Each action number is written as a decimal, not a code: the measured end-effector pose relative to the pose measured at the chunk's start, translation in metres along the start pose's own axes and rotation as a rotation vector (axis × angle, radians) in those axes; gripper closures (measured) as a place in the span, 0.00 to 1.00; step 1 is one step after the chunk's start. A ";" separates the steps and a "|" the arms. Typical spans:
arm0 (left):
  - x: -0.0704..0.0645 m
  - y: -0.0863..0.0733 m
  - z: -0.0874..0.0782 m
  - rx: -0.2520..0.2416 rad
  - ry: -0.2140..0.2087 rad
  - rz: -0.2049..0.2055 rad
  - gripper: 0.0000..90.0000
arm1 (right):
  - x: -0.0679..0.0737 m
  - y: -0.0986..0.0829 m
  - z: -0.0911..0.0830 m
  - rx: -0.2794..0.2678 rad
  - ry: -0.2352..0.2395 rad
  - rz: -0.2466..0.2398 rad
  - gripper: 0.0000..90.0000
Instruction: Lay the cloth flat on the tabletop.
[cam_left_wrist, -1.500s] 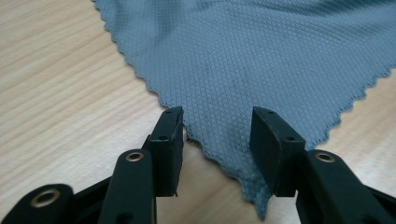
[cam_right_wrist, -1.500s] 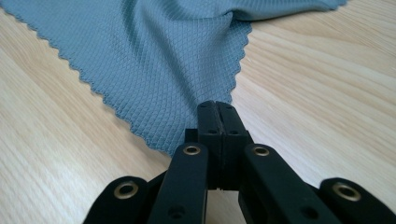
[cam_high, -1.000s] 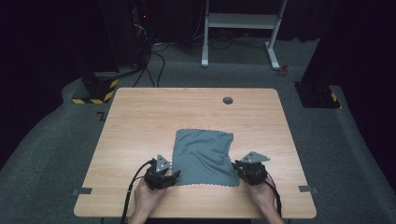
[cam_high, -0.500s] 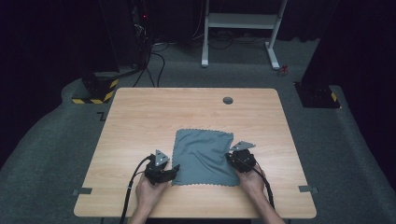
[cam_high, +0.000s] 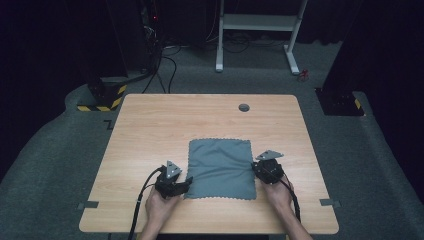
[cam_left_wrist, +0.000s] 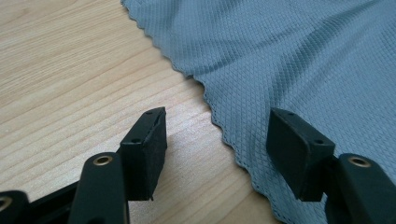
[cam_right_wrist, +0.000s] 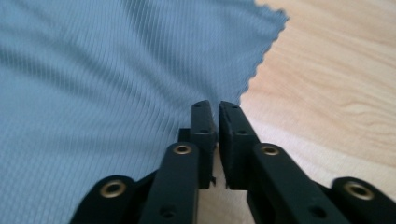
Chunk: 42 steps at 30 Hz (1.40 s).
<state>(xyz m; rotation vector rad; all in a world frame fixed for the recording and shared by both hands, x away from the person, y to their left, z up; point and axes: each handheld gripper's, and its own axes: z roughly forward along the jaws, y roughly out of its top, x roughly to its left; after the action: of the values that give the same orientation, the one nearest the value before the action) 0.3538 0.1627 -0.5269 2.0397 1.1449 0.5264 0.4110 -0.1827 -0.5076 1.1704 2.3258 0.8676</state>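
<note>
A grey-blue cloth (cam_high: 220, 162) lies flat on the wooden table (cam_high: 165, 120), toward the near side. My left gripper (cam_high: 187, 181) is at its near left corner, open, and in the left gripper view (cam_left_wrist: 217, 123) the scalloped edge of the cloth (cam_left_wrist: 303, 56) runs between the two jaws. My right gripper (cam_high: 255, 169) is at the cloth's right edge. In the right gripper view (cam_right_wrist: 217, 105) its jaws are pressed almost together right at the hem, and wrinkles in the cloth (cam_right_wrist: 93, 70) run toward them.
A small round dark grommet (cam_high: 244, 107) sits near the table's far edge. Beyond the table stand a white desk frame (cam_high: 260, 30), cables and yellow-black striped floor bases (cam_high: 102, 102). Bare wood lies left, right and beyond the cloth.
My right gripper moved in from the bare wood to the cloth's right edge and closed there. My left gripper shifted slightly forward and right to the near left corner.
</note>
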 end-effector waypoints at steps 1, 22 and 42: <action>0.000 0.000 0.000 0.001 -0.002 0.000 0.43 | -0.002 0.003 0.000 -0.013 -0.002 0.009 0.88; 0.048 0.084 0.068 0.100 0.041 -0.050 0.60 | -0.034 0.049 0.045 -0.053 0.001 0.097 0.96; 0.052 0.109 0.097 0.171 0.002 -0.039 0.91 | -0.047 0.065 0.072 0.020 -0.024 0.126 0.99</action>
<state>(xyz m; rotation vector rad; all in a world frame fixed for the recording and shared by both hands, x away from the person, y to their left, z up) 0.5042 0.1324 -0.5077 2.1566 1.2660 0.4237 0.5171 -0.1659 -0.5125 1.3406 2.2670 0.8699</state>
